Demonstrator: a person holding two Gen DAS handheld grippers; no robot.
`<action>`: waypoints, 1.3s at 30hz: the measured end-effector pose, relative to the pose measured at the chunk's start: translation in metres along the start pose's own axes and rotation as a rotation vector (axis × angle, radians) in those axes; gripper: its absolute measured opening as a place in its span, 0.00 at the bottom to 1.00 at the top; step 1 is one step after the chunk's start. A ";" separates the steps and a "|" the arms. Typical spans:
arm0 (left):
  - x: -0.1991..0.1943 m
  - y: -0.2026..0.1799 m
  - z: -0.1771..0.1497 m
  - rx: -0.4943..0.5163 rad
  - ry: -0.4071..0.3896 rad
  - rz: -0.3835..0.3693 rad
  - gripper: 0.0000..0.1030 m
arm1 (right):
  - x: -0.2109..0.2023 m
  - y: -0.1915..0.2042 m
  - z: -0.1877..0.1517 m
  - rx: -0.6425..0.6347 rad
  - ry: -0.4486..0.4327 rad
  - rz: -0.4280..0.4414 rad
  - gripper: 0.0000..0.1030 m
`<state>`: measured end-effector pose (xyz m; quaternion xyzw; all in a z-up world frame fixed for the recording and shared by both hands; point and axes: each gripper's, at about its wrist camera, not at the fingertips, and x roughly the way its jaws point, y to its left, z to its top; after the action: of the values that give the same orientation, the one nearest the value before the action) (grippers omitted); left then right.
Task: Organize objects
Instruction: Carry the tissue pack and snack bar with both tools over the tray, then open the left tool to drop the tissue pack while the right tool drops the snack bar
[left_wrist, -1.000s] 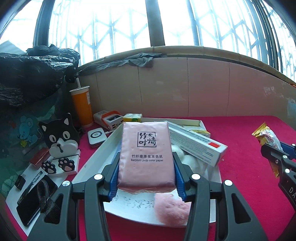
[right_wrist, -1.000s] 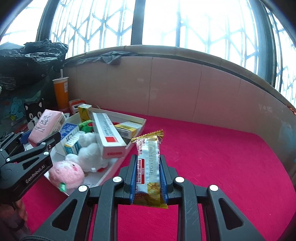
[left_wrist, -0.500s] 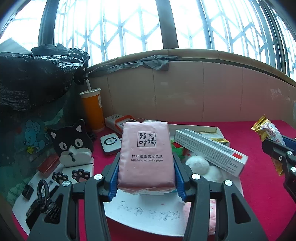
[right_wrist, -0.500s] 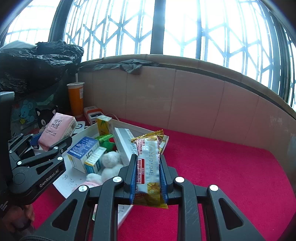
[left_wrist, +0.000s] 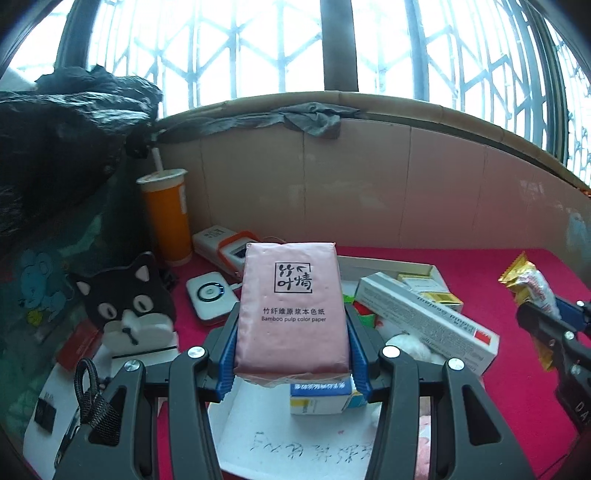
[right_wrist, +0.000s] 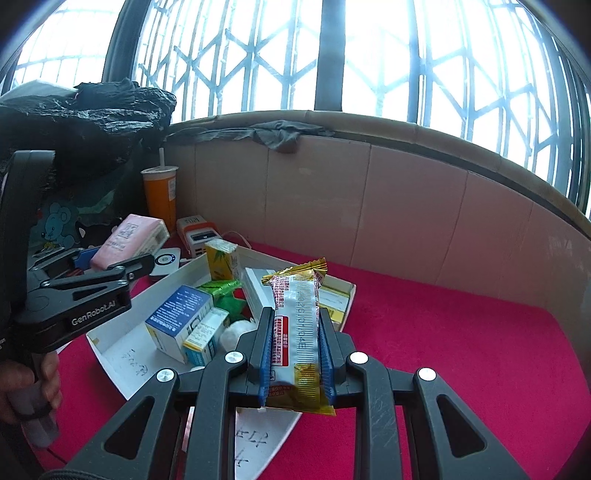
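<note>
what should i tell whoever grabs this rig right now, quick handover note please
Left gripper: shut on the pink soft pack of bamboo pulp tissue paper, held above the near end of the tray.
Right gripper: shut on the white, red and gold foil snack packet, held over the red cloth table beside the tray.
White cardboard tray: holds a blue and white box, a long white box with a red patch, a yellow carton, green packets and a white plush toy.
Done: both items are gripped and off the table.
Left: set each one down; the frames don't show where they belong.
</note>
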<state>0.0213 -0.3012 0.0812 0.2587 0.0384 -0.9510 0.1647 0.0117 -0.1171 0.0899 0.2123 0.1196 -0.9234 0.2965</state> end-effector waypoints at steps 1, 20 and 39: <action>0.002 0.001 0.003 -0.009 0.010 -0.015 0.48 | 0.001 0.001 0.002 -0.002 0.001 0.002 0.23; 0.055 -0.007 0.043 0.005 0.090 -0.054 0.48 | 0.055 0.030 0.030 0.029 0.087 0.106 0.24; 0.066 -0.030 0.044 0.086 0.068 0.012 0.68 | 0.065 0.035 0.016 0.016 0.098 0.114 0.77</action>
<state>-0.0636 -0.2994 0.0853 0.2980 0.0015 -0.9415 0.1576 -0.0202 -0.1824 0.0712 0.2660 0.1142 -0.8945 0.3406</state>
